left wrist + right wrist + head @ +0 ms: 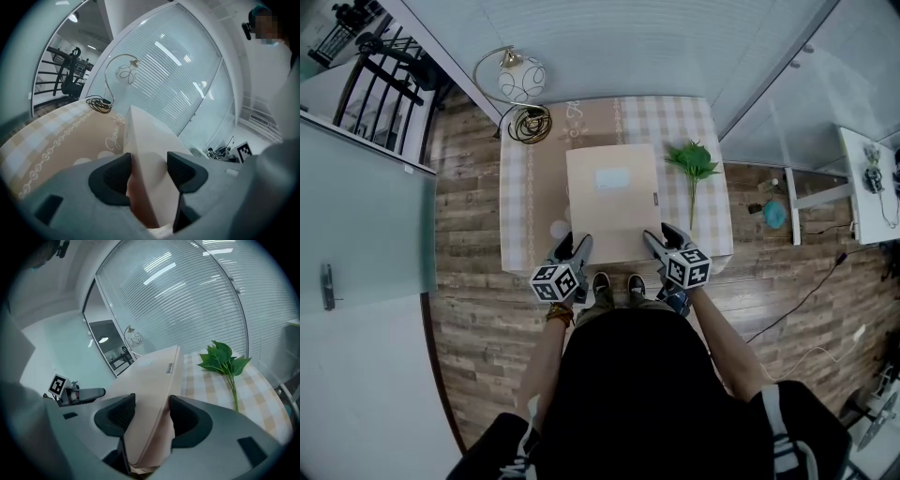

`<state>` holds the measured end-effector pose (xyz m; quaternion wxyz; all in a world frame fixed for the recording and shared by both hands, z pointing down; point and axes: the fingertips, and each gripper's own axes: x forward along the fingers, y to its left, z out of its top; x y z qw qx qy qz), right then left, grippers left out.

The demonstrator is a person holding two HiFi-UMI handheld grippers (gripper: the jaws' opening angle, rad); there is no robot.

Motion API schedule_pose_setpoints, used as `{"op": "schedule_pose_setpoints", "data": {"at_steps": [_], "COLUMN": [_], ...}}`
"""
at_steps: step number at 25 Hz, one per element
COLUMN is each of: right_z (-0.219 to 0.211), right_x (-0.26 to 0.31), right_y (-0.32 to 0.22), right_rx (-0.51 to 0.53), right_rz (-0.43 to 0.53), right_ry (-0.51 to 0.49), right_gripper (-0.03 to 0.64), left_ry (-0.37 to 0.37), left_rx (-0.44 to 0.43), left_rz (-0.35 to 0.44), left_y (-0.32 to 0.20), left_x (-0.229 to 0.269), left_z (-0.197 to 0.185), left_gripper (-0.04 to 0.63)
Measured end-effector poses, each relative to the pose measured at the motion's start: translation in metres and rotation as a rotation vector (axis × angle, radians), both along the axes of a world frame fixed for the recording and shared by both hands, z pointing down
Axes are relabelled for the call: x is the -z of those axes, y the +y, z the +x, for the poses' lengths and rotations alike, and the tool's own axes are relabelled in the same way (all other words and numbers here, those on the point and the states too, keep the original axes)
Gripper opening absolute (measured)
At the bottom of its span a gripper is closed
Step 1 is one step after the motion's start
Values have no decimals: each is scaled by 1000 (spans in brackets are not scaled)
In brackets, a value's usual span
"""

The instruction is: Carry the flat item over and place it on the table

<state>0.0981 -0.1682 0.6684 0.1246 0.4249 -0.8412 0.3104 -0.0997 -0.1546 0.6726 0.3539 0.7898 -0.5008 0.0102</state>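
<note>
- I have the flat box (612, 202) by its near edge. The left gripper (577, 249) is on the near-left corner and the right gripper (659, 243) on the near-right corner
- In the left gripper view, the left gripper (150, 168) has its jaws spread wide, with both pads against the box's faces, so it is clamped on the box
- The right gripper (152, 413) is the same: its jaws are wide and pinch the box's edge
- The box lies over the middle of the table (712, 216), with its near edge past the table's front rim. I can't quite tell from the head view whether its far end already rests on the cloth
- To do this well, I'd bring both hands down together and level so the far edge lands first and the box doesn't twist between the two grips
- I'd slide it forward a little so nothing overhangs, staying between the leafy sprig (694, 164) on the right and the coiled cable (530, 123) by the lamp (517, 77)
- I'd release only once the box lies flat, opening both sides at once
</note>
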Motion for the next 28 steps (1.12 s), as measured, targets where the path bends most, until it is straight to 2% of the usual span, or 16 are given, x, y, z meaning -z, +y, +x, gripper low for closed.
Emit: {"op": "schedule_pose_setpoints", "data": {"at_steps": [19, 28], "right_z": [7, 11], "right_x": [-43, -54], "right_y": [6, 6], "right_rx": [2, 3], "right_rz": [-99, -128], "right_ry": [38, 27], "right_gripper": [213, 215], "left_ry": [-27, -31], "left_rx": [-49, -49], "left_rz": [-96, -108], "left_y": [4, 3], "left_x": [-40, -45], "left_z": [8, 12], "left_gripper": [241, 242]}}
